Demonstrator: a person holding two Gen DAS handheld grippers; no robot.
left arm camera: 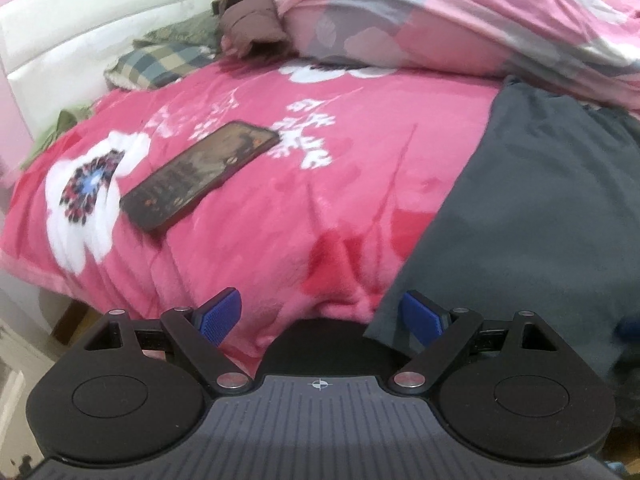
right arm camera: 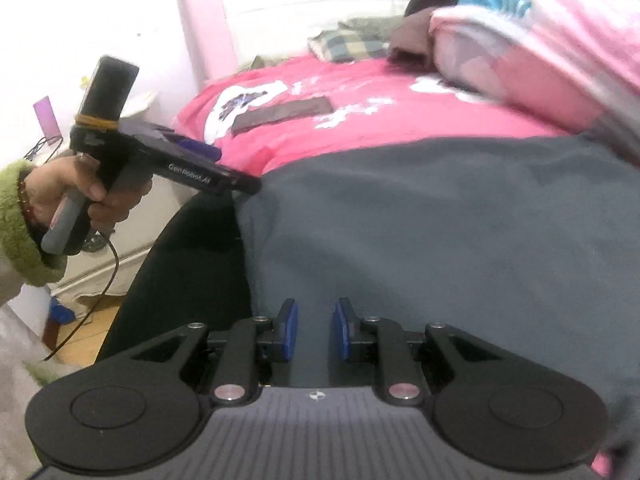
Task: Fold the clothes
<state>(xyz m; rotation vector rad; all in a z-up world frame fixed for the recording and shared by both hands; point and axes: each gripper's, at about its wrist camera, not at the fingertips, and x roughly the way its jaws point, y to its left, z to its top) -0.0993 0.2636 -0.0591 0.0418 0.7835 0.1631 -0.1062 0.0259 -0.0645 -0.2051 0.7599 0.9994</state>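
Note:
A dark grey garment [left arm camera: 540,220] [right arm camera: 420,220] lies spread flat on a pink flowered blanket [left arm camera: 280,208] [right arm camera: 360,136] that covers the bed. My left gripper [left arm camera: 320,308] is open wide at the garment's near left edge. Its right pad [left arm camera: 420,316] is over the grey cloth and its left pad is over the blanket. In the right wrist view the left gripper [right arm camera: 228,168] shows held by a hand [right arm camera: 60,192] in a green fleece sleeve. My right gripper [right arm camera: 316,320] hovers over the garment's near part with a narrow gap between its pads and no cloth pinched.
A black phone [left arm camera: 200,172] [right arm camera: 282,114] lies on the blanket left of the garment. A bunched pink quilt [left arm camera: 460,20] [right arm camera: 540,60] and a plaid cloth [left arm camera: 160,64] [right arm camera: 348,46] sit at the head end by the white headboard [left arm camera: 80,32]. Black fabric [right arm camera: 188,260] hangs at the bed's near edge.

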